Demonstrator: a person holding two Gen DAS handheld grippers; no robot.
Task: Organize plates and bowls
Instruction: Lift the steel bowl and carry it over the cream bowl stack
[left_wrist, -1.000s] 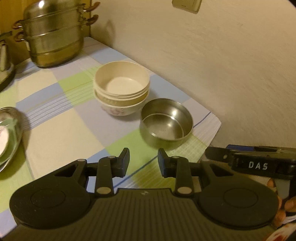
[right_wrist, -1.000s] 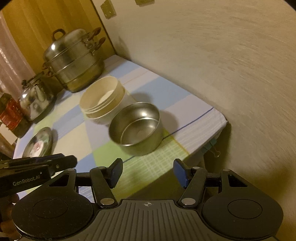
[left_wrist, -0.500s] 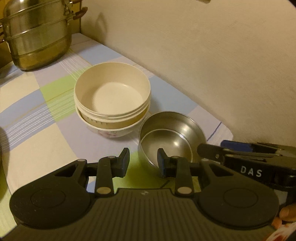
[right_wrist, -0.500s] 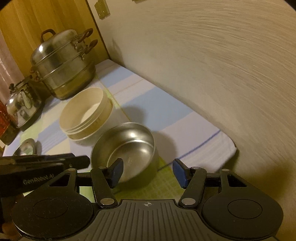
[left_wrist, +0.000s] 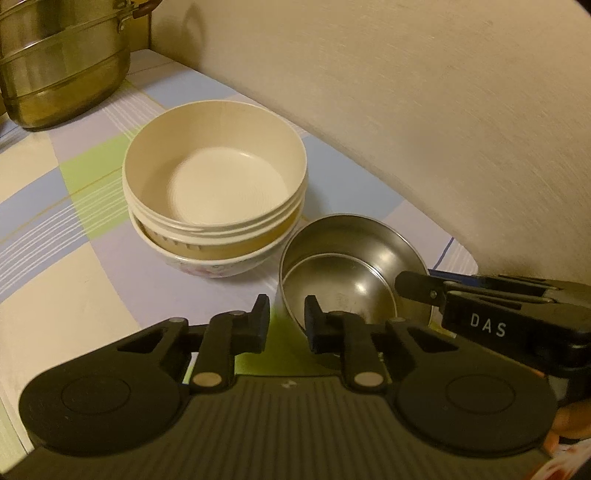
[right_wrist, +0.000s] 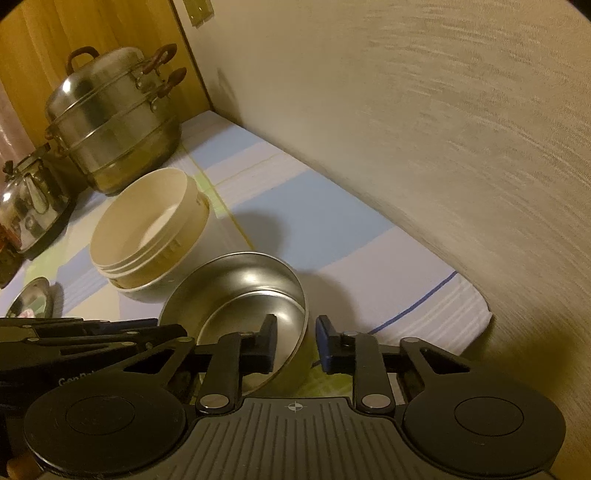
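Observation:
A steel bowl (left_wrist: 354, 258) (right_wrist: 243, 288) stands on the checked cloth near the table's right end. My left gripper (left_wrist: 287, 323) straddles its near-left rim, one finger inside and one outside. Its jaws are closing, and a sliver of cloth still shows beside the wall. My right gripper (right_wrist: 297, 343) straddles the bowl's right rim the same way, jaws closing, with a small gap at the outer finger. Just left of the steel bowl, cream bowls (left_wrist: 214, 184) (right_wrist: 147, 229) sit nested in a flowered bowl (left_wrist: 207, 267).
A tall steel steamer pot (left_wrist: 55, 66) (right_wrist: 118, 129) stands in the far corner. A kettle (right_wrist: 29, 206) and a steel plate (right_wrist: 29, 299) are at the left. The wall (left_wrist: 443, 110) runs close behind the bowls. The cloth's edge (right_wrist: 476, 314) drops off at the right.
Both grippers came forward and down onto the steel bowl, and their jaws narrowed. Each now has the bowl's rim between its fingers. The bowls stayed where they were.

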